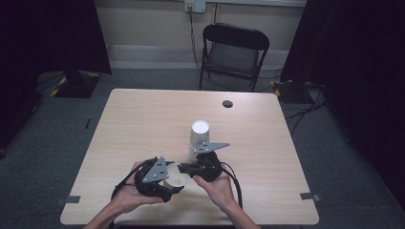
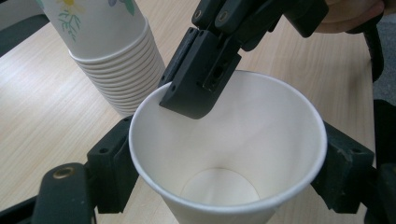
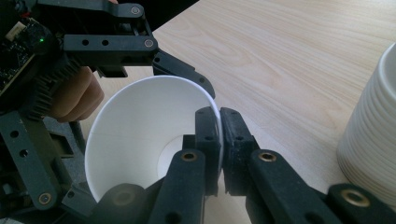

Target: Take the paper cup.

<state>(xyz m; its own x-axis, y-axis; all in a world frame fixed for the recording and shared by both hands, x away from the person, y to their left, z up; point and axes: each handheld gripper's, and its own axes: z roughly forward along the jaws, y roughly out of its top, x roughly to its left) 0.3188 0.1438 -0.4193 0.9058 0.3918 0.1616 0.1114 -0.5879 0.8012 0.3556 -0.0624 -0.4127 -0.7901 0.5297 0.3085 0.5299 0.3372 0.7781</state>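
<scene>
One paper cup (image 2: 229, 154) is clamped around its body by the left gripper (image 2: 224, 163). Its rim is pinched by the right gripper (image 3: 219, 135), and the stack of cups (image 2: 116, 60) stands just behind, so separation seems done; placing is left.

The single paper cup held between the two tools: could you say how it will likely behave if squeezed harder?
The paper cup looks thin-walled, so its rim would probably buckle where the right tool pinches it. Empty, it seems very light and apt to tip.

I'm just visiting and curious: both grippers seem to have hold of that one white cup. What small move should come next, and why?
Probably one gripper should let go. The left gripper clasps the paper cup around its body, while the right gripper pinches its rim, one jaw inside. The cup already sits apart from the stack of cups, so a double hold looks unneeded.
</scene>
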